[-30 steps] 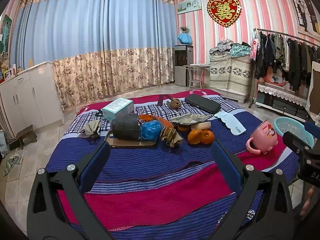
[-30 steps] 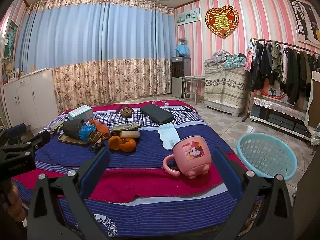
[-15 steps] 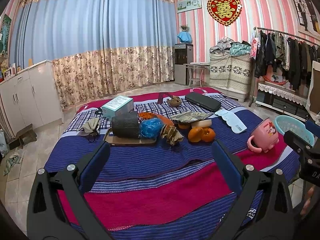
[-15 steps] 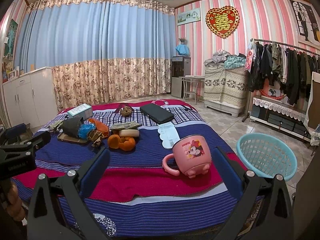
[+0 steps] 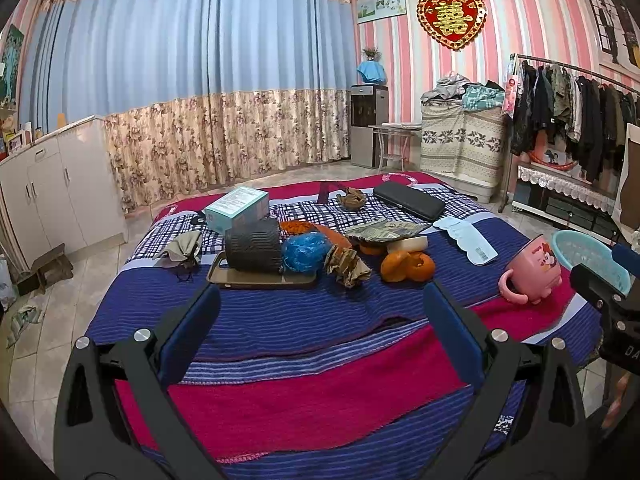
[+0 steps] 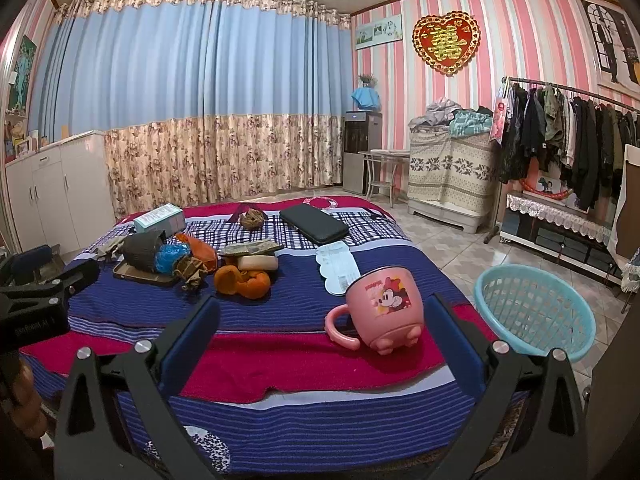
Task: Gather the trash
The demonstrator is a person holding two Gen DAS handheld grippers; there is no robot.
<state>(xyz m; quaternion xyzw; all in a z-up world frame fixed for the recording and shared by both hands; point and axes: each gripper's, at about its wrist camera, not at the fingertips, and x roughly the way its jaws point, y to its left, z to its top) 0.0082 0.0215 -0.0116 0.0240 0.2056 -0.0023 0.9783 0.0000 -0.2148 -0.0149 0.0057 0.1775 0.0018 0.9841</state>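
Both hand-held grippers, left (image 5: pixel 320 316) and right (image 6: pixel 320 320), hover wide open and empty over the bed's near edge. The trash, a crumpled brown wrapper (image 5: pixel 346 266), orange peels (image 5: pixel 406 266) and blue wad (image 5: pixel 306 252), clusters mid-bed among keepers. Risk: a careless grab could snag the phone (image 5: pixel 260 278) or tip the pink mug (image 6: pixel 384 308) near the right edge beside the basket (image 6: pixel 534 308).

1. Blanket (image 5: pixel 320 380): woven cloth, matt, ribbed with stripes.
2. Mug (image 6: pixel 384 304): smooth pink plastic, slightly glossy.
3. Basket (image 6: pixel 532 308): turquoise plastic lattice.
4. Blue bag (image 5: pixel 306 252): crinkled, shiny plastic film.
5. Peel (image 5: pixel 406 266): matt orange rind.
6. Brown wad (image 5: pixel 346 266): crumpled paper.
7. Case (image 5: pixel 408 200): matt black.
8. Floor (image 5: pixel 60 304): glossy tile.
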